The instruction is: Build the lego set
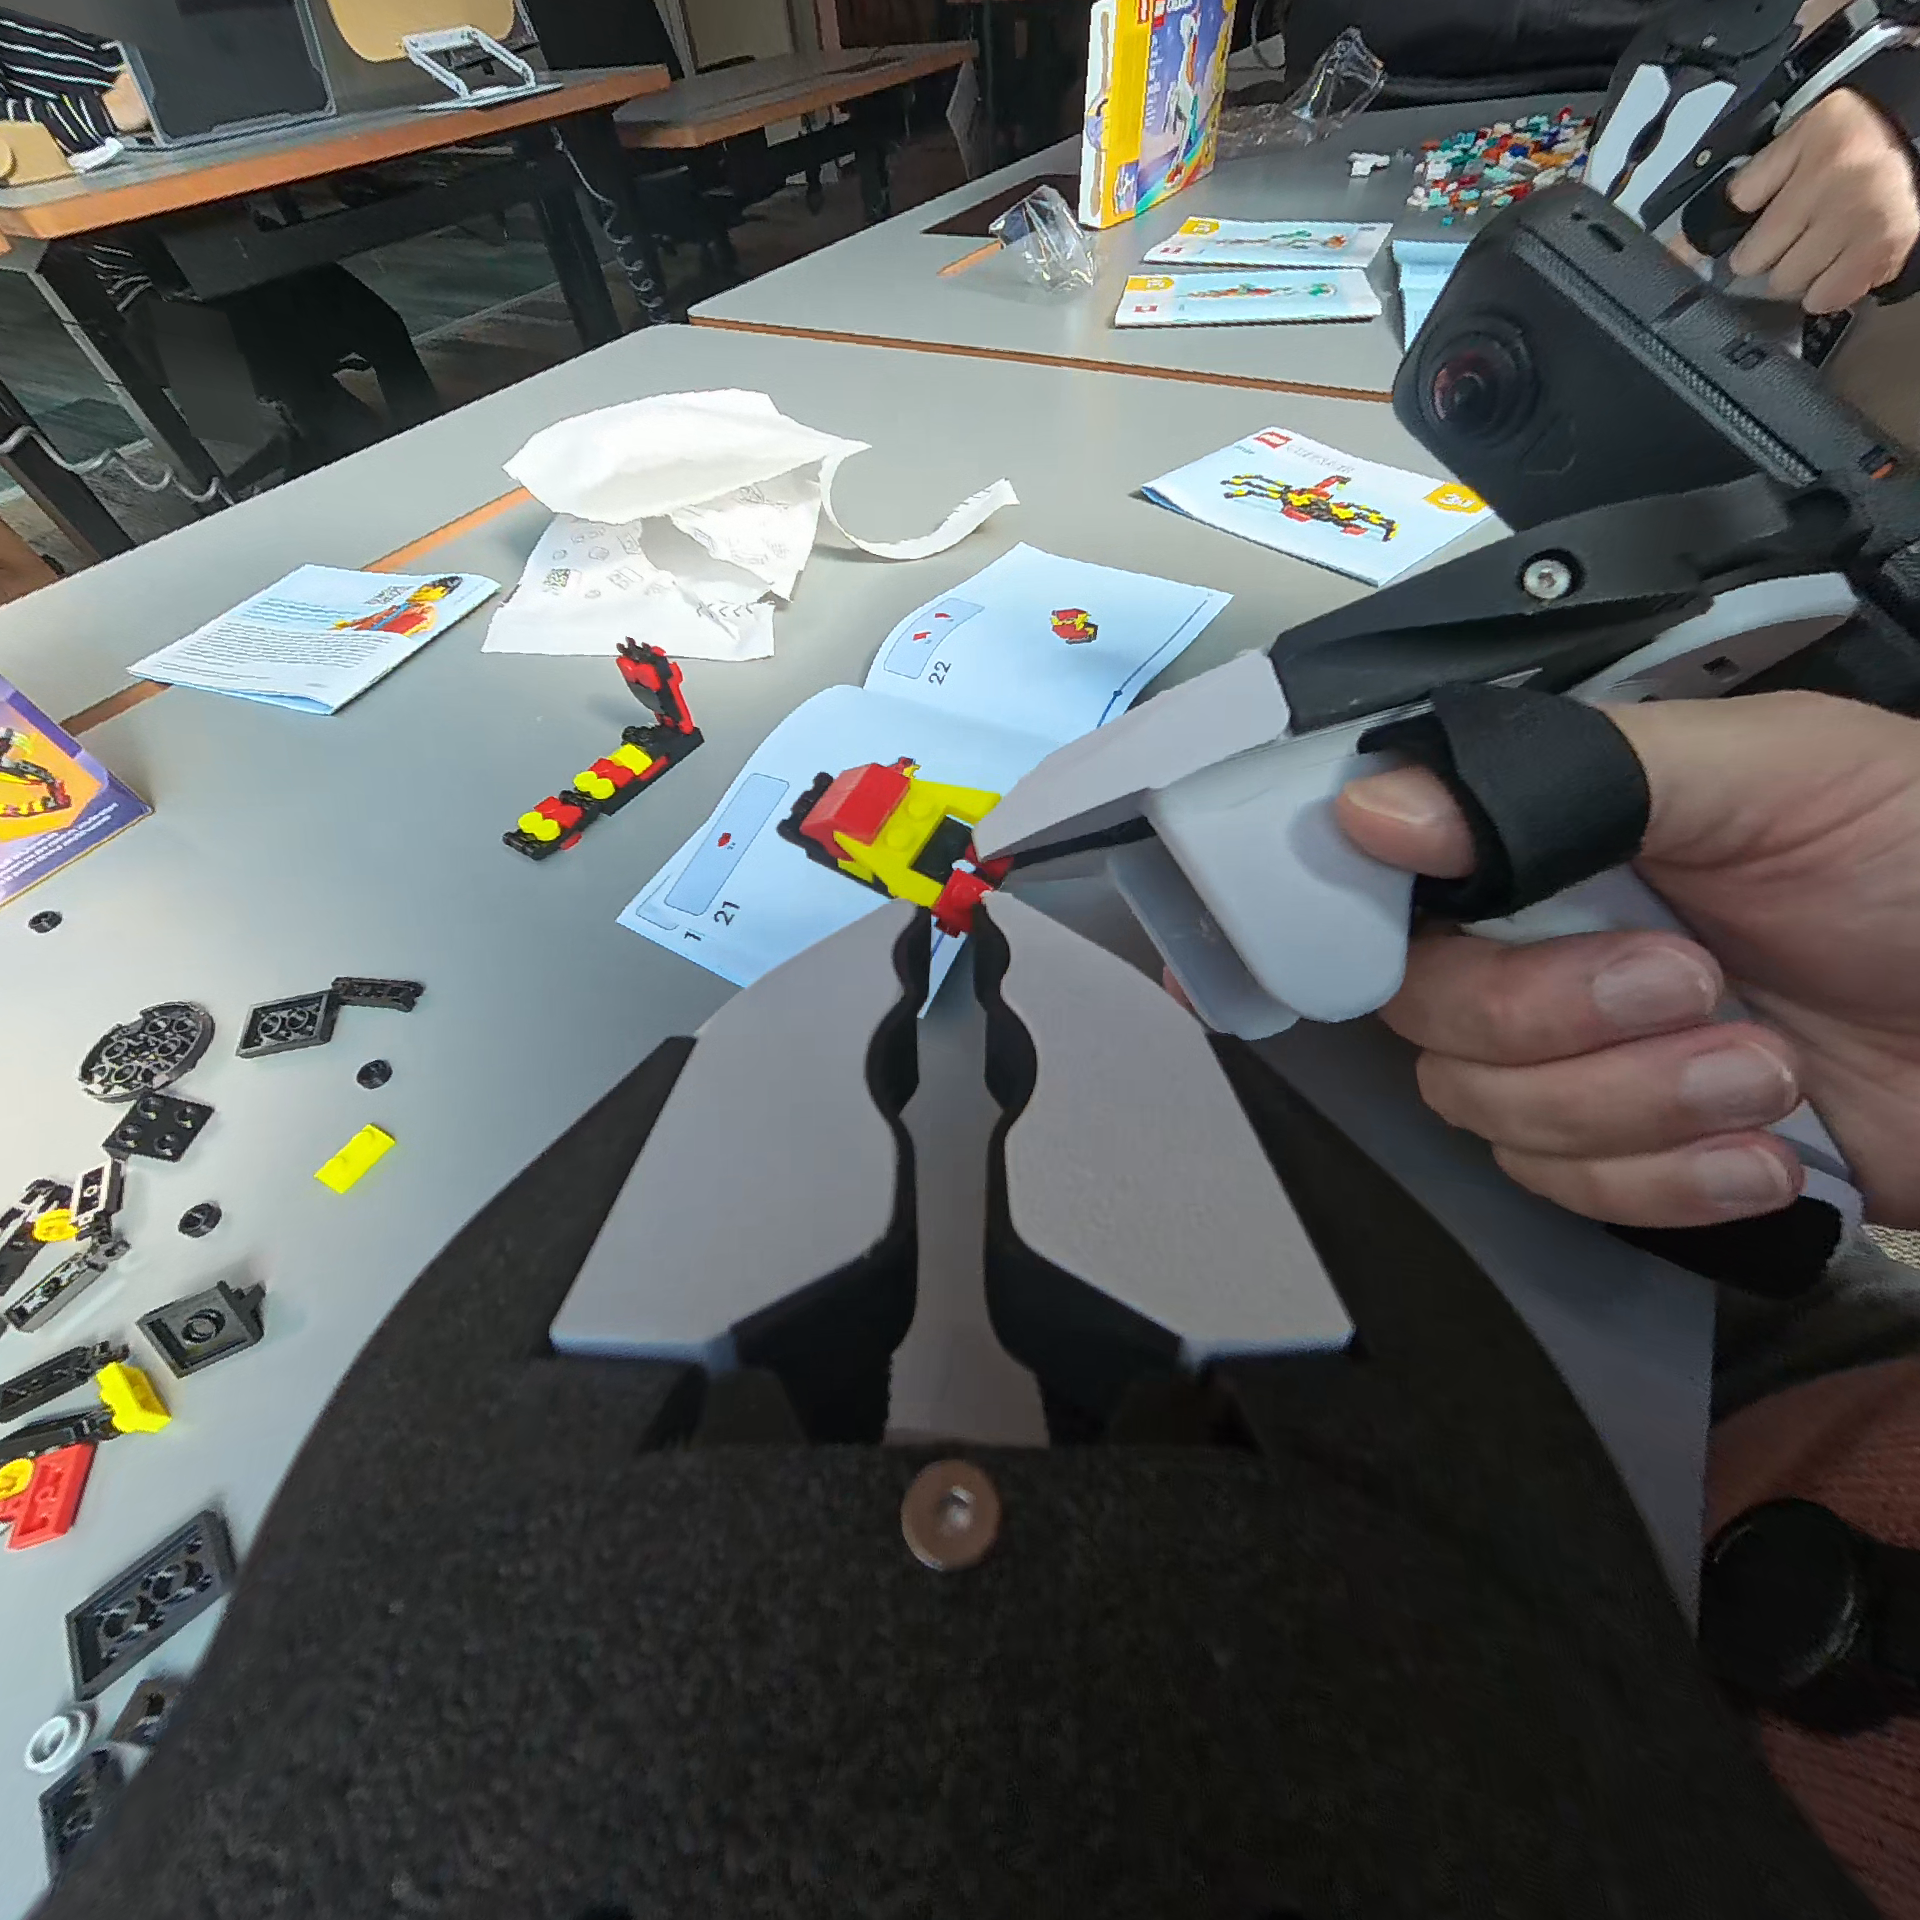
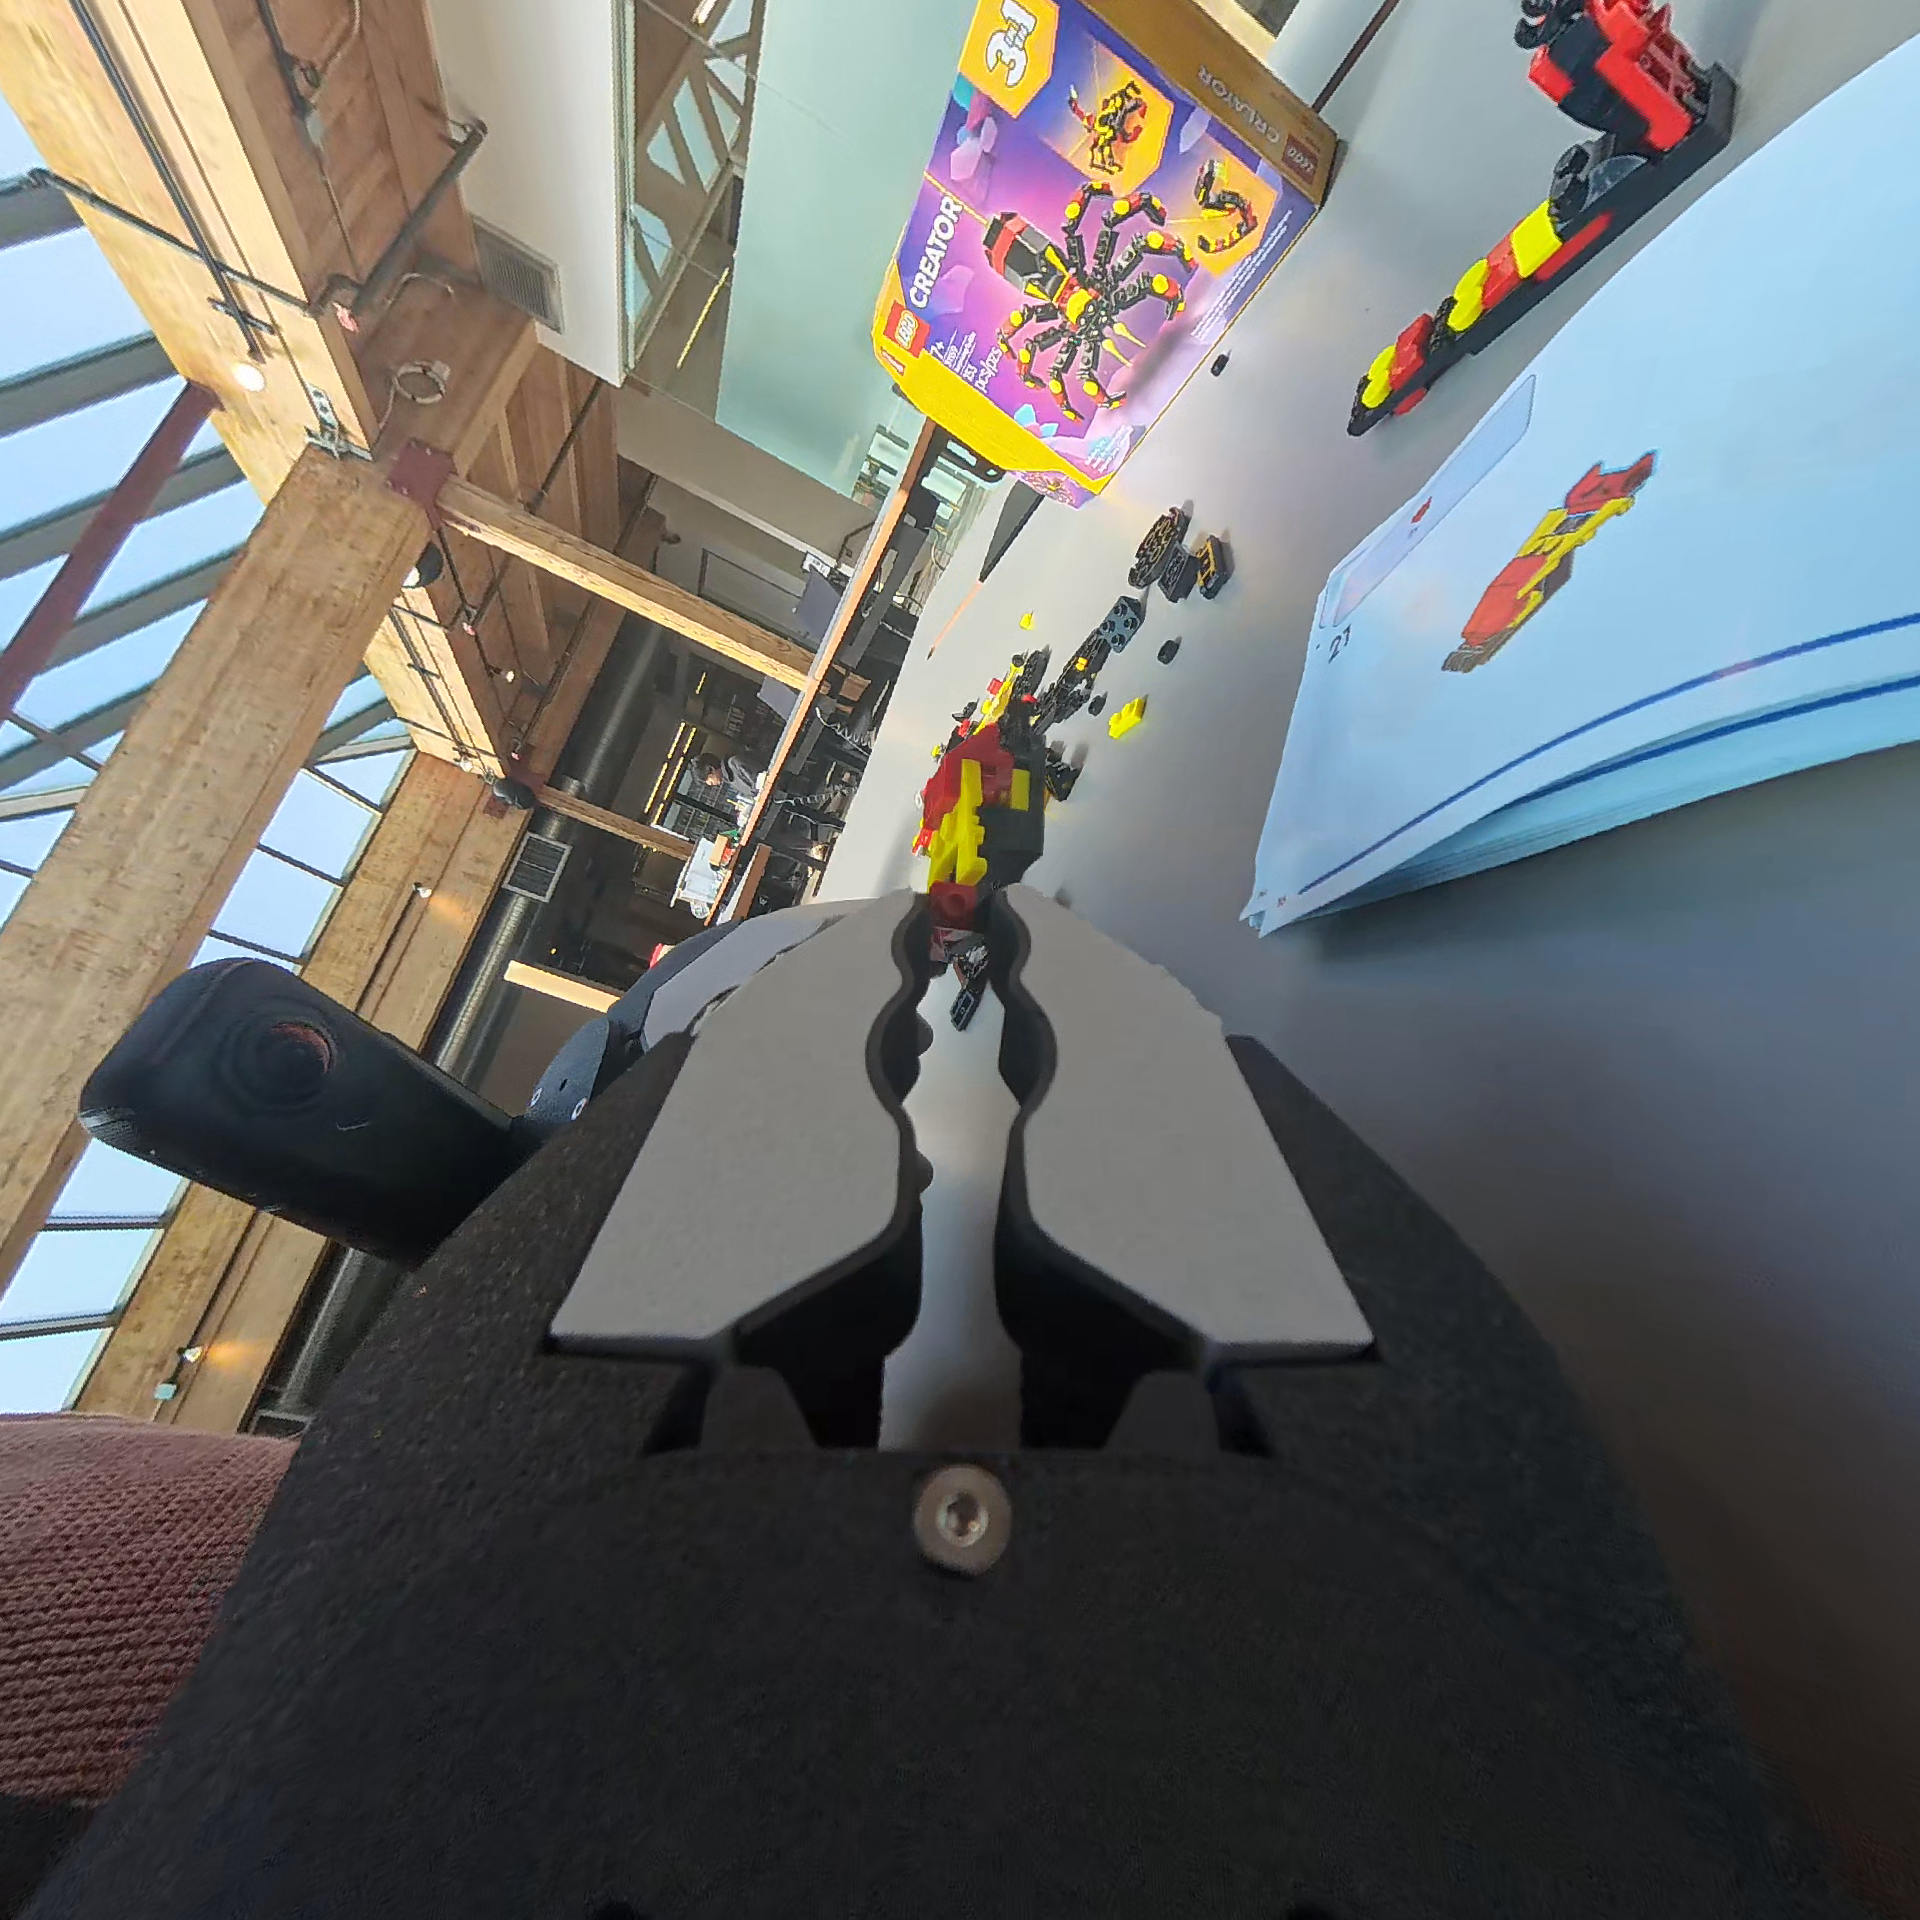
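A small red, yellow and black lego model [image 1: 883, 821] hangs just above the open instruction booklet [image 1: 997, 665]. My left gripper [image 1: 951, 920] comes up from the bottom and is shut on a red piece [image 1: 961, 902] at the model's near end. My right gripper [image 1: 989, 868], held in a hand, comes in from the right and pinches the same red end. In the right wrist view, which is rolled sideways, my right gripper [image 2: 956, 920] is shut on the red piece with the model [image 2: 971, 805] beyond it. The left gripper's finger [image 2: 748, 956] shows just behind.
A black, red and yellow strip assembly [image 1: 613, 774] stands left of the booklet. Loose black, yellow and red pieces [image 1: 135, 1195] lie at the left, with a yellow plate [image 1: 355, 1156]. A torn white paper bag [image 1: 675, 499], two booklets [image 1: 312, 634] [image 1: 1320, 509] and the lego box [image 2: 1091, 260] surround them. Less than 4 cm separates the two grippers' tips.
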`<state>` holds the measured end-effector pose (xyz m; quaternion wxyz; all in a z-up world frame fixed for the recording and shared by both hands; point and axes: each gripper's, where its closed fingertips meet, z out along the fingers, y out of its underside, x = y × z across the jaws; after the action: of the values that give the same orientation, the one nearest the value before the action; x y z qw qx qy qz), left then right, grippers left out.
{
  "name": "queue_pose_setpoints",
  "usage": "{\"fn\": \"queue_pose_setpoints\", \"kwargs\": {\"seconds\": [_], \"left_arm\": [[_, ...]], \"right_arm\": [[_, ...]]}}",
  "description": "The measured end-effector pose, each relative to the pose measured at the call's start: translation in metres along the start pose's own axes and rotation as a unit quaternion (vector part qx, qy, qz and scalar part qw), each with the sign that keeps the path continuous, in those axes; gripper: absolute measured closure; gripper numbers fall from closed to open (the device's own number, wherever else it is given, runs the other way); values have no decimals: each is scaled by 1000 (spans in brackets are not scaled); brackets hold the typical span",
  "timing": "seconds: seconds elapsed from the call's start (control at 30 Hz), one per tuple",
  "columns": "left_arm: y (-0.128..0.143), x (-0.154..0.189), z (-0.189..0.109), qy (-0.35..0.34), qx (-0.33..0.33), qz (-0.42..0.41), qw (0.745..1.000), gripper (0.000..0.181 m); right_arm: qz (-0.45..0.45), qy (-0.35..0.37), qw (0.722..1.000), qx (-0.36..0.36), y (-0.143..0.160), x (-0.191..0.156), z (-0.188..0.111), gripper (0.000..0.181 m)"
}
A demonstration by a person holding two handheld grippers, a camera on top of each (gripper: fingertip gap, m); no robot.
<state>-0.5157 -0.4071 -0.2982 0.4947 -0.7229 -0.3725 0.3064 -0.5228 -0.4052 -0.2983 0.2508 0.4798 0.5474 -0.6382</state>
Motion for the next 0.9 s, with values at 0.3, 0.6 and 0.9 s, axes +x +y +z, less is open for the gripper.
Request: {"fn": "queue_pose_setpoints", "kwargs": {"seconds": [0.3,0.6,0.9], "left_arm": [[-3,-4,-4,-37,10,22,999,174],[-2,-8,-1,-86,-8,113,990,174],[-3,-12,4,-92,-61,200,973,174]], "right_arm": [[-131,14,990,40,-2,-8,3,171],[-70,-5,996,50,-1,-6,8,171],[-13,-7,999,50,-3,0,9,172]]}}
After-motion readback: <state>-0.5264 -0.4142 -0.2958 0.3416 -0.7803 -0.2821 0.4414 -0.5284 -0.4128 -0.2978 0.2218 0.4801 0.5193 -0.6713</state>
